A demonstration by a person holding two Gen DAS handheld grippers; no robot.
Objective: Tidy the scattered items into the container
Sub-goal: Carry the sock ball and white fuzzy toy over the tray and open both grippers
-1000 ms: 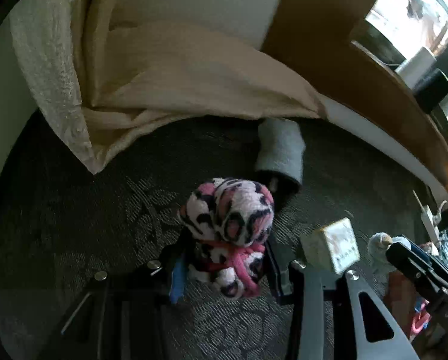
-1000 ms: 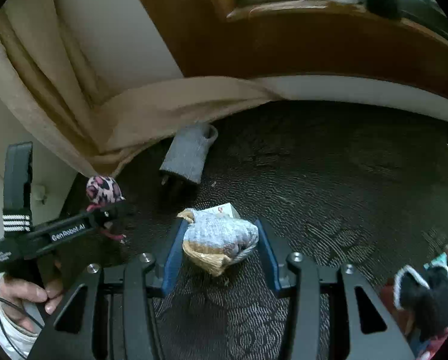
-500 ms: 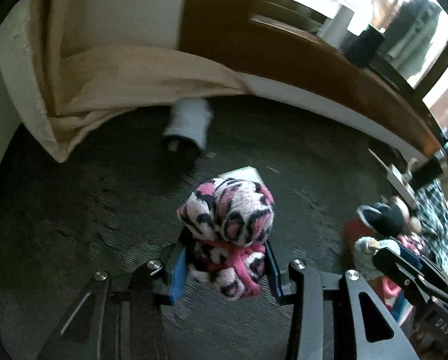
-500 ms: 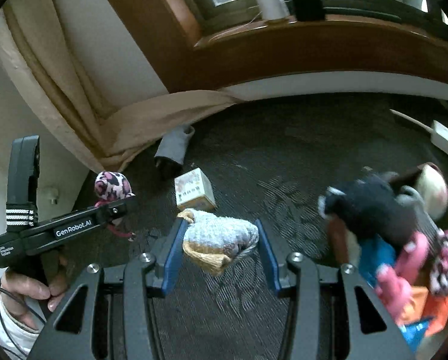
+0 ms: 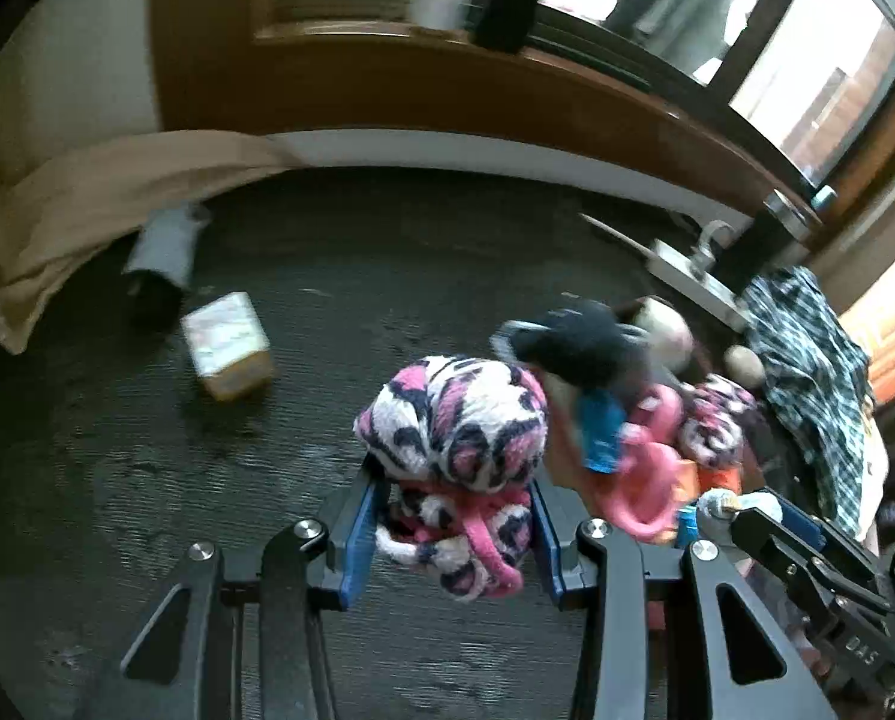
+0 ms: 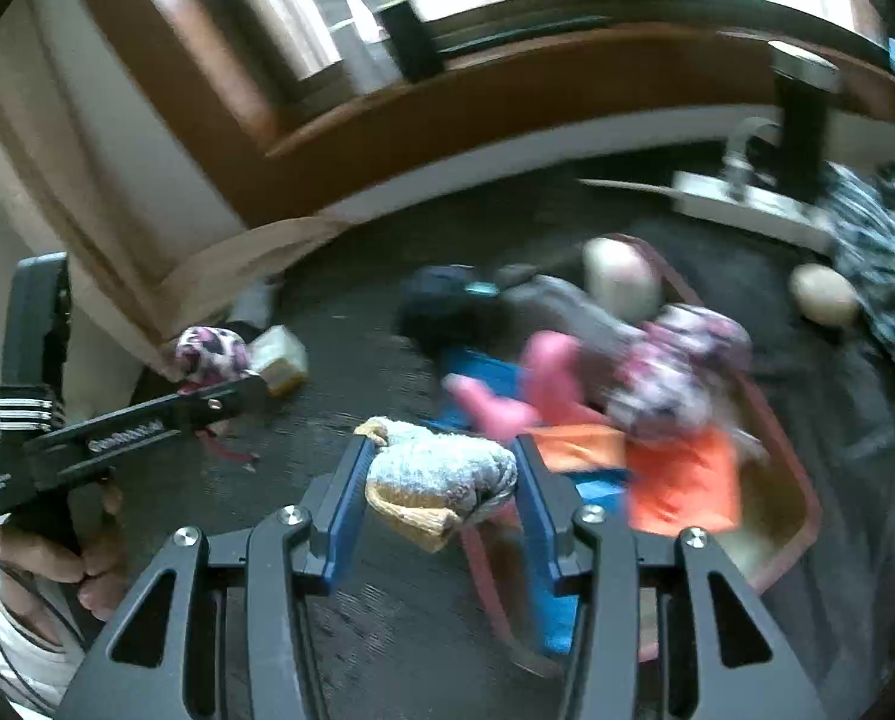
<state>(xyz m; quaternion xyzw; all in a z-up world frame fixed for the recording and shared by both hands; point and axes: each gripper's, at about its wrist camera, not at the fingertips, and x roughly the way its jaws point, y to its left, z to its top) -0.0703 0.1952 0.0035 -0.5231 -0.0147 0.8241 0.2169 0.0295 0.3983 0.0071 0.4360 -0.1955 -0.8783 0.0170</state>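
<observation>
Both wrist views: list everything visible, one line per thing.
Leopard-print sock bundle: 1, pink, white and black, held in the left tool.
Grey-blue and tan sock bundle: 1, held in the right tool.
Container: 1, reddish rim, on the carpet, piled with items.
Small box: 1, white and tan, on the carpet left of the container.
Grey sock: 1, by the curtain's hem.
Curtain: 1, beige, pooled on the floor.
Power strip: 1, white, behind the container.
Checked cloth: 1, dark and white, far right.
Left tool: shut on the leopard bundle.
Right tool: shut on the grey-blue bundle.
Hand: 1, holding the left tool's handle.
</observation>
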